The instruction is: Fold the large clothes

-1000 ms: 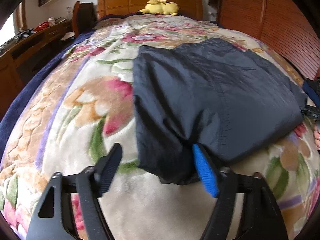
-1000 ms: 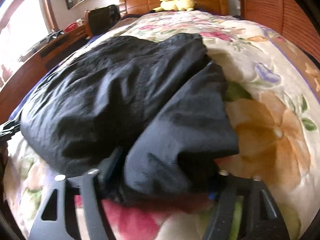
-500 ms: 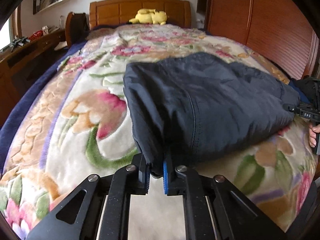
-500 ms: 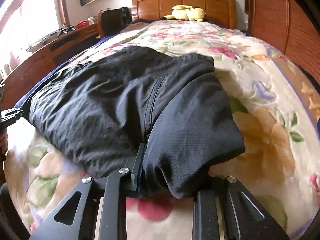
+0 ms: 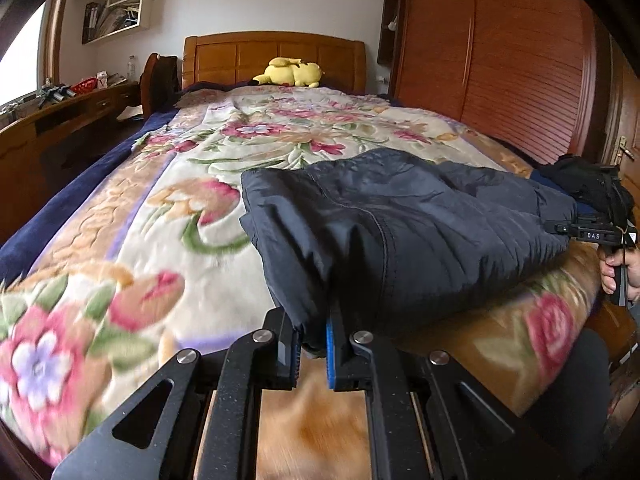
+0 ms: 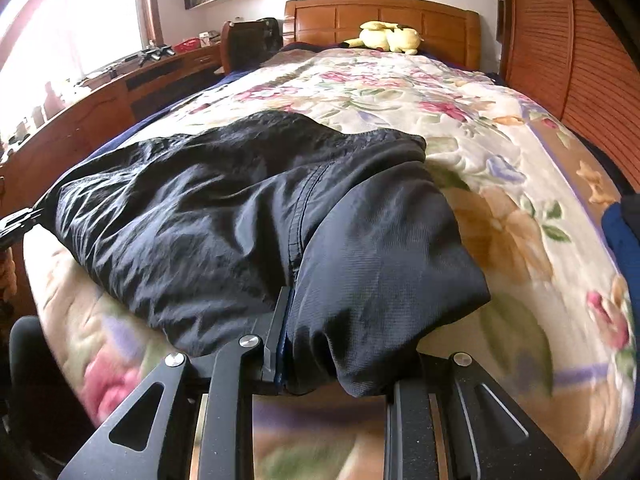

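**Right gripper pinches the dark garment**

Right gripper (image 6: 320,344) has a thick bunch of the crumpled navy-black nylon garment (image 6: 224,216) clamped between its black fingers, the cloth sprawling over the cream floral plush blanket (image 6: 500,184). Yellow plush toy (image 6: 390,38) lies by the wooden headboard (image 6: 380,12).

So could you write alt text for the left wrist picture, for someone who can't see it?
A black handheld tool with blue pads is shut on the near corner of a dark navy garment lying on a floral blanket on a bed. At the right edge, a hand holds a second tool at the garment's other end. A yellow plush toy rests by the wooden headboard.
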Demonstrator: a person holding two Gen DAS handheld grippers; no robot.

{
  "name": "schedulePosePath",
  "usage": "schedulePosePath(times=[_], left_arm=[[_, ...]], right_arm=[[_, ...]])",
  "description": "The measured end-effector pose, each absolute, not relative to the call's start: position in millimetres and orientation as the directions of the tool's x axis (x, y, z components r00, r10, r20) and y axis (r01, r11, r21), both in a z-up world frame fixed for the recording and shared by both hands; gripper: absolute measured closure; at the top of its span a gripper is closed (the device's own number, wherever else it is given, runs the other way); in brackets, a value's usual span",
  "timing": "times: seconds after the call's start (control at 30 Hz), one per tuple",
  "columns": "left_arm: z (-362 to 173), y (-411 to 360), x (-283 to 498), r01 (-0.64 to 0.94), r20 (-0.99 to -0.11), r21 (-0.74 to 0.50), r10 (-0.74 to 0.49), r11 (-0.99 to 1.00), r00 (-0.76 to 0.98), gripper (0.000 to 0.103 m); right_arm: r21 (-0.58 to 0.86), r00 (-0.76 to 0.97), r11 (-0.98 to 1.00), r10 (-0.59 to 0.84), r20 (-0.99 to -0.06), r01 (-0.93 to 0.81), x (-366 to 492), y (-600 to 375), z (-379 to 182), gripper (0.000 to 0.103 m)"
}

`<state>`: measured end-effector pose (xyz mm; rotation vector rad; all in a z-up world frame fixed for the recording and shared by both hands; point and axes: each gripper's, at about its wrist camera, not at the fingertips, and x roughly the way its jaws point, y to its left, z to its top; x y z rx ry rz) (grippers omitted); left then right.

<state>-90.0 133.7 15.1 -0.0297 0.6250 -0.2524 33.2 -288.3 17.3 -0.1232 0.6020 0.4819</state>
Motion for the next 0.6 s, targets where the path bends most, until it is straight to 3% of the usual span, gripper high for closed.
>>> schedulePosePath(times=[0.3, 0.4, 0.57, 0.6], left_arm=[[10, 134, -139, 0.210, -0.564, -0.124, -0.243, 0.970, 0.790, 0.093], [5, 135, -139, 0.199, -0.569, -0.125, -0.234, 0.972, 0.788, 0.093], [-1, 135, -143, 0.187, -0.575, -0.132, -0.229, 0.973, 0.785, 0.092], [-3, 135, -144, 0.187, -0.579, -0.129, -0.227, 0.974, 0.783, 0.092]], right_arm=[[0.073, 0.708, 0.877, 0.431, -0.560, -0.476, -7, -313, 16, 0.075], [0.082, 0.710, 0.894, 0.402, -0.578, -0.440, -2, -313, 16, 0.064], [0.040, 0.748, 0.924, 0.333, -0.574, -0.381, -11, -323, 20, 0.034], [0.027, 0.762, 0.929, 0.318, -0.564, -0.368, -13, -324, 23, 0.033]])
